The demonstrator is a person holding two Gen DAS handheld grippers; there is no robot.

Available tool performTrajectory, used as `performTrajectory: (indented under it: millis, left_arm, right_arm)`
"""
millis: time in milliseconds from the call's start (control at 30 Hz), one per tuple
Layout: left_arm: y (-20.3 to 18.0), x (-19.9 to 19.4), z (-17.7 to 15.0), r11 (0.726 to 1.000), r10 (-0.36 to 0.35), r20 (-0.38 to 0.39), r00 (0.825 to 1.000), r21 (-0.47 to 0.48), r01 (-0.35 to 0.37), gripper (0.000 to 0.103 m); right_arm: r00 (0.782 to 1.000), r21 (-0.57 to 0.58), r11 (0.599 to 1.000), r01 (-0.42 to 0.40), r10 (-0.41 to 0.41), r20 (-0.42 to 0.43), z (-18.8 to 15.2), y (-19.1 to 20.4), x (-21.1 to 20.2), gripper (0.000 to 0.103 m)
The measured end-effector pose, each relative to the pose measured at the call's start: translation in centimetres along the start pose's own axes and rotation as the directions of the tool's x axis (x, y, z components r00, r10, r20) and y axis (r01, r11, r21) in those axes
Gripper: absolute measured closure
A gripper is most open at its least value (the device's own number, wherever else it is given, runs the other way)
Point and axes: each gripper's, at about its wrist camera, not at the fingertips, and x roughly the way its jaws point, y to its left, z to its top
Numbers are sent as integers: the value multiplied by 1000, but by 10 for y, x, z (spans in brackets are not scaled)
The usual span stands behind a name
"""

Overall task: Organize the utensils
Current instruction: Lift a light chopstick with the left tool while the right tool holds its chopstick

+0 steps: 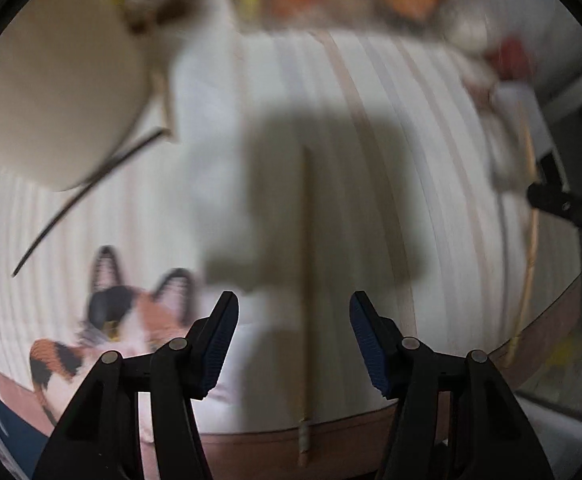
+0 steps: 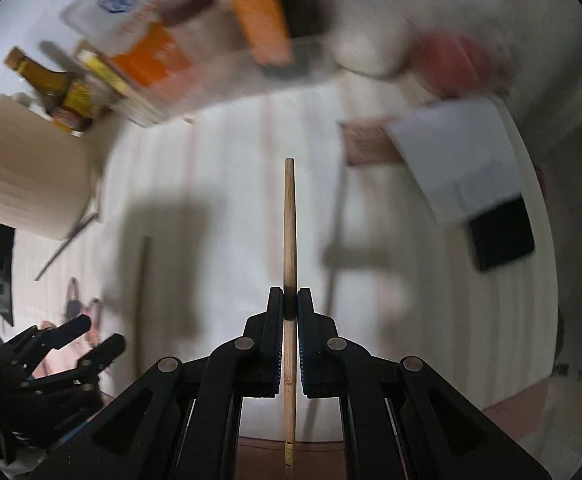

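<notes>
Chopstick (image 1: 306, 264) lies on surface (image 1: 431, 160) btwn left gripper (image 1: 293, 344) fingers, apart, axis along view. Right gripper (image 2: 289, 312) clamped on 2nd chopstick (image 2: 289, 216).

The left hand-held gripper (image 1: 293, 320) is pointing down with jaws apart; the right hand-held gripper (image 2: 289, 300) is pinching a chopstick (image 2: 289, 216).

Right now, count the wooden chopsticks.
2. One chopstick lies on the mat between the open left fingers; the other chopstick is clamped in the right fingers. The dark stick by the cream box may be a third; blur could hide more.
</notes>
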Motion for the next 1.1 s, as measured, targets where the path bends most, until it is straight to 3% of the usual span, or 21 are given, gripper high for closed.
performTrajectory:
  millis: [33, 67, 100, 167, 300, 400, 600, 733, 800, 867, 967, 1067, 1100]
  left_arm:
    - [-6, 7, 1, 1000, 4, -10, 1000, 16, -3, 53]
    - [-10, 12, 2, 1000, 5, -23, 1000, 26, -4, 74]
    - [-12, 12, 2, 999, 24, -5, 1000, 36, -23, 86]
    - [-17, 12, 5, 998, 28, 9, 1000, 58, -29, 99]
    - [-15, 10, 10, 1000, 7, 25, 1000, 15, -7, 99]
    - [-7, -10, 9, 1000, -10, 81, 997, -15, 12, 99]
    - [8, -86, 8, 994, -39, 257, 966, -87, 63, 99]
    - [29, -145, 18, 988, -44, 392, 919, -118, 98, 99]
    - [40, -183, 22, 984, -42, 476, 879, -135, 120, 99]
    - [46, -212, 34, 979, -44, 537, 842, -145, 143, 99]
    - [68, -268, 49, 969, -36, 639, 768, -164, 183, 99]
    - [98, -311, 65, 965, 19, 710, 704, -197, 172, 99]
    - [108, -321, 67, 963, 35, 723, 690, -209, 170, 99]
  right_arm:
    - [1000, 10, 1000, 4, -4, -4, -1, -5, 3, 96]
    - [1000, 19, 1000, 9, -9, -5, -2, -9, 5, 96]
    - [1000, 34, 999, 14, -14, -7, -3, -15, 7, 96]
    - [1000, 51, 998, 29, -28, -6, -3, -21, 11, 96]
    - [1000, 101, 995, 9, -8, -6, -3, -30, 16, 96]
    - [999, 90, 996, -16, 14, 29, 1, -21, 5, 96]
    - [981, 22, 995, -99, 94, 169, 16, 11, -42, 96]
    - [950, -21, 987, -162, 162, 268, 29, 35, -80, 96]
    - [928, -39, 979, -198, 200, 315, 39, 48, -100, 96]
    - [889, -67, 967, -247, 253, 381, 55, 64, -130, 96]
    - [833, -122, 948, -295, 317, 453, 78, 94, -165, 96]
    - [771, -196, 925, -325, 380, 511, 105, 130, -196, 96]
    - [752, -218, 917, -334, 399, 525, 115, 144, -203, 96]
